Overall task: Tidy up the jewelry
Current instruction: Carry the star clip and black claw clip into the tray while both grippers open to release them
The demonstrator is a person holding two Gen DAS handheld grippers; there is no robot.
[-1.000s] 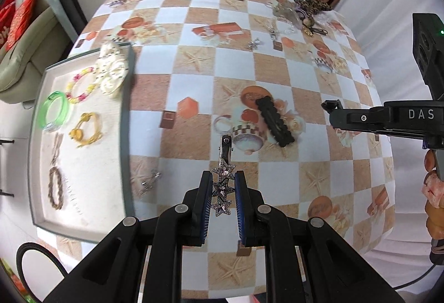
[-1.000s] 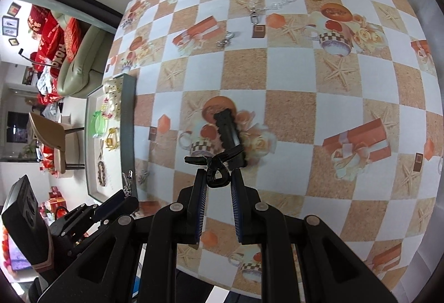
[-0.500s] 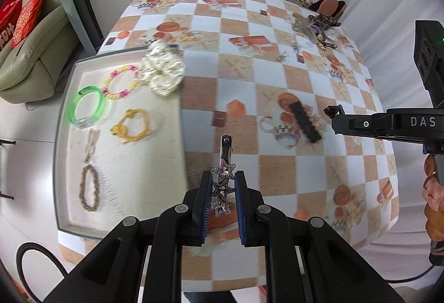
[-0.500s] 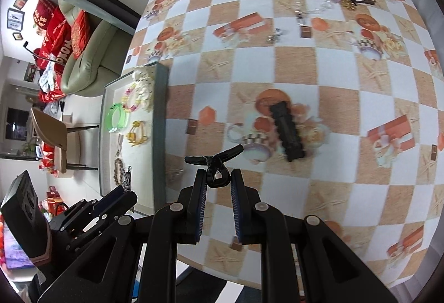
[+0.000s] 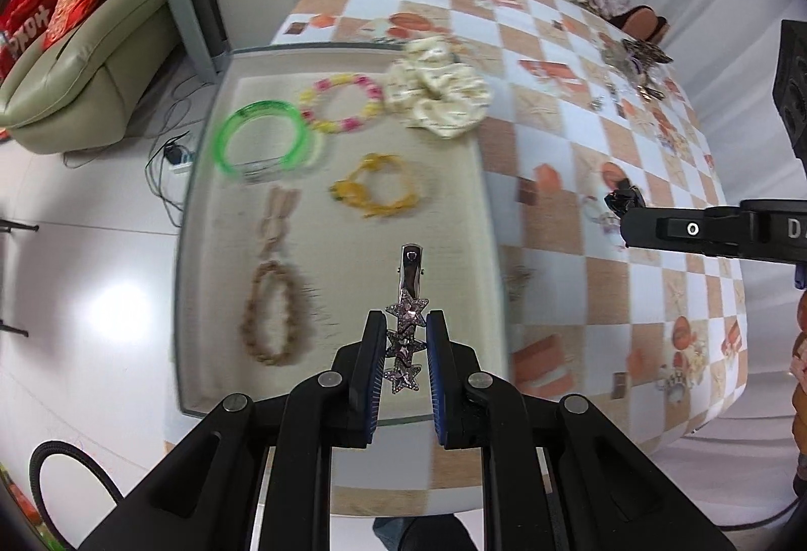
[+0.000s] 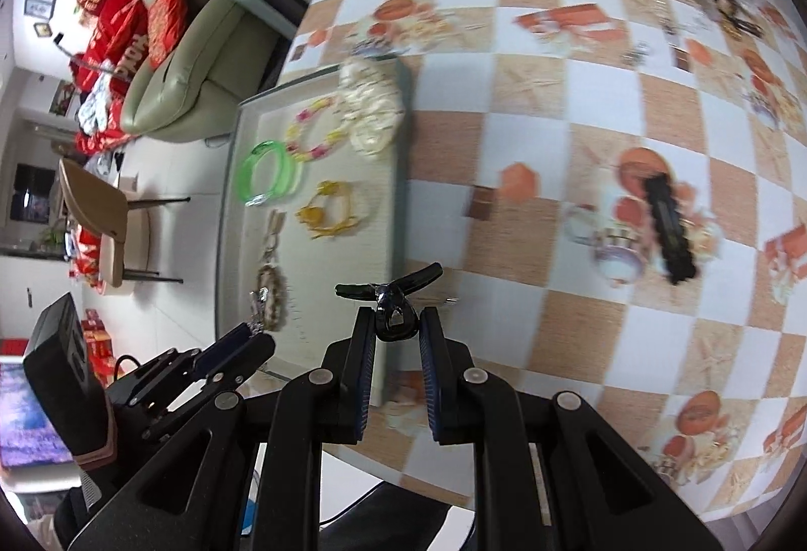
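Observation:
My left gripper (image 5: 402, 344) is shut on a silver star hair clip (image 5: 406, 324) and holds it above the near right part of the grey tray (image 5: 202, 132). The tray holds a green bangle (image 5: 265, 142), a pink and yellow bead bracelet (image 5: 340, 102), a yellow bracelet (image 5: 376, 193), a brown braided bracelet (image 5: 275, 324) and a cream scrunchie (image 5: 439, 92). My right gripper (image 6: 398, 329) is shut on a black claw clip (image 6: 391, 294) above the tray's right rim (image 6: 398, 208). The left gripper also shows in the right wrist view (image 6: 252, 329).
A black comb clip (image 6: 668, 228) lies on the checked tablecloth (image 6: 529, 107) to the right. A heap of jewelry (image 5: 635, 62) sits at the far right of the table. A small metal clip (image 5: 517, 281) lies just right of the tray. A sofa (image 5: 85, 72) stands to the left.
Both grippers have moved left, from over the tablecloth towards the tray, each still holding its clip. The tray is now nearer and larger in both views.

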